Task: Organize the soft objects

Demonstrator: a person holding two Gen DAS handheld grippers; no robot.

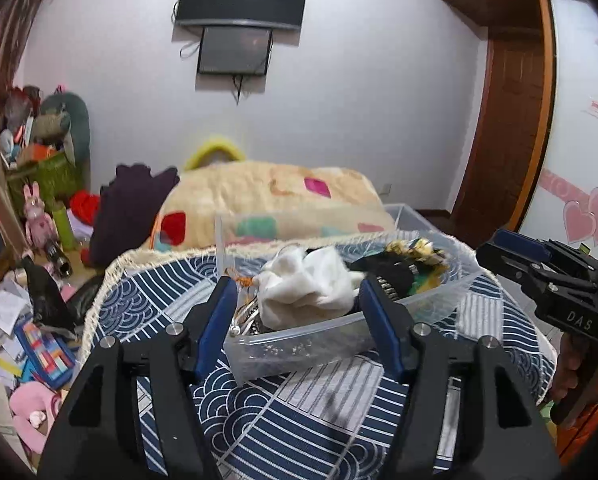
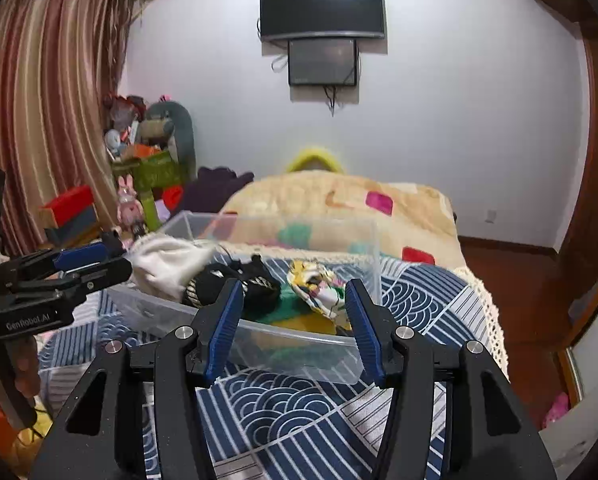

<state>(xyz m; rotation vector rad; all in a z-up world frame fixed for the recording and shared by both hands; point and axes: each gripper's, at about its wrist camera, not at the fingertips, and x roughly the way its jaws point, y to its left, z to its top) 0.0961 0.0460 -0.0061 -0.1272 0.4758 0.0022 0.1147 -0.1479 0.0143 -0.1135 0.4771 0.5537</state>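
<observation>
A clear plastic bin (image 1: 299, 344) sits on a blue wave-patterned cloth (image 1: 283, 424). In it lie a white soft cloth (image 1: 311, 284), a black item (image 1: 387, 272) and a yellow-green floral item (image 1: 415, 250). My left gripper (image 1: 295, 292) is open, its fingers on either side of the white cloth at the bin's near edge. In the right wrist view the bin (image 2: 259, 344) holds the white cloth (image 2: 167, 264), black item (image 2: 219, 284) and floral fabric (image 2: 319, 284). My right gripper (image 2: 293, 296) is open over the bin's near edge, holding nothing.
A second clear bin (image 2: 283, 232) stands behind the first. A beige patterned blanket (image 1: 275, 196) lies beyond. Toys, books and a green basket (image 1: 43, 168) clutter the floor at left. A wooden door (image 1: 511, 128) is at right.
</observation>
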